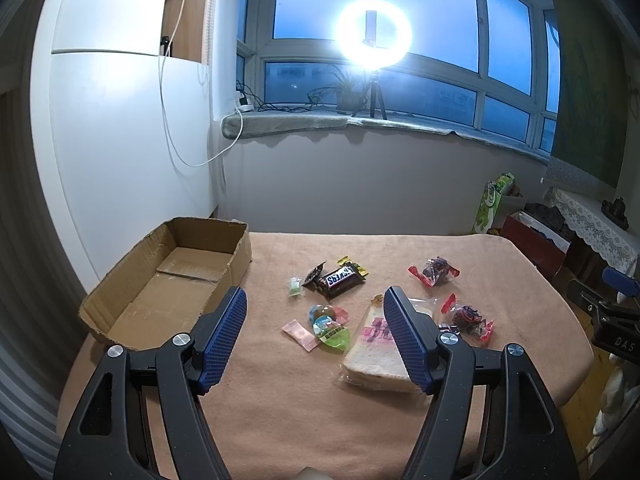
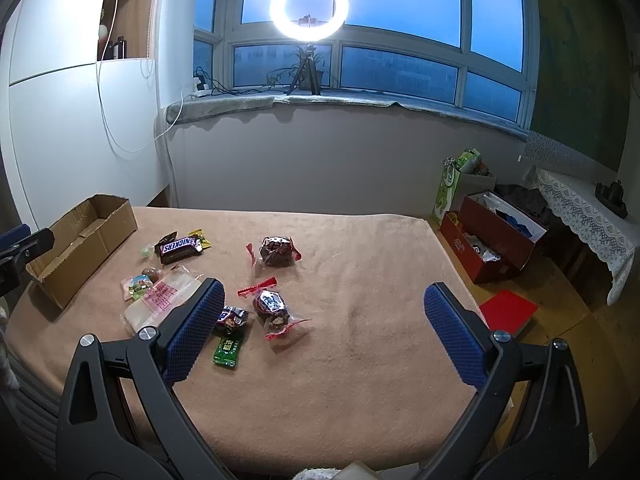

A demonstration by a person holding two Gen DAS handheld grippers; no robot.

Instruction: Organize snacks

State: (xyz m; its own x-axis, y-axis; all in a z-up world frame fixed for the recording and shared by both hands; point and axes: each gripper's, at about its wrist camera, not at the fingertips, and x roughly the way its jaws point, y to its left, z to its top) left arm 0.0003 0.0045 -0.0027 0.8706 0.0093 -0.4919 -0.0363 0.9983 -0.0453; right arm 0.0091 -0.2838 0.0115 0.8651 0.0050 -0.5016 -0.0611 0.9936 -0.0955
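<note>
At the far left of the surface [image 1: 280, 400], which is covered with a soft peach-coloured terry cloth, stands an open brown corrugated cardboard box [image 1: 132, 300] with rough torn edges; nothing lies inside it. The left tool [image 1: 314, 298] hangs above the near part of the cloth with its two blue textured fingers [image 1: 224, 336] wide apart, and it holds nothing.

To the right of the box the snacks lie in a loose group. There is a small green wrapped candy [image 1: 295, 286], then a brown glossy Snickers bar [image 1: 340, 280] with a yellow foil packet [image 1: 354, 266] just beside its far end. Nearer lie a thin pink sachet [image 1: 300, 332], a round colourful jelly cup with a green base [image 1: 330, 326], and a flat slice of white bread in a clear plastic bag with pink print [image 1: 370, 354]. In the right wrist view, a small green shiny packet [image 2: 228, 350] lies at the near side, touching a dark crinkled wrapper partly hidden behind the tool finger. Further right are two clear bags of dark brown nut clusters with red twisted ends, one far [image 2: 274, 252] and one near [image 2: 272, 308].

The right tool [image 2: 324, 294] is also fully open and empty, above the bare right part of the cloth.

Behind the surface there is a grey wall, a wide window with blue dusk light, and a bright white ring lamp [image 2: 308, 6] on a tripod on the sill.
</note>
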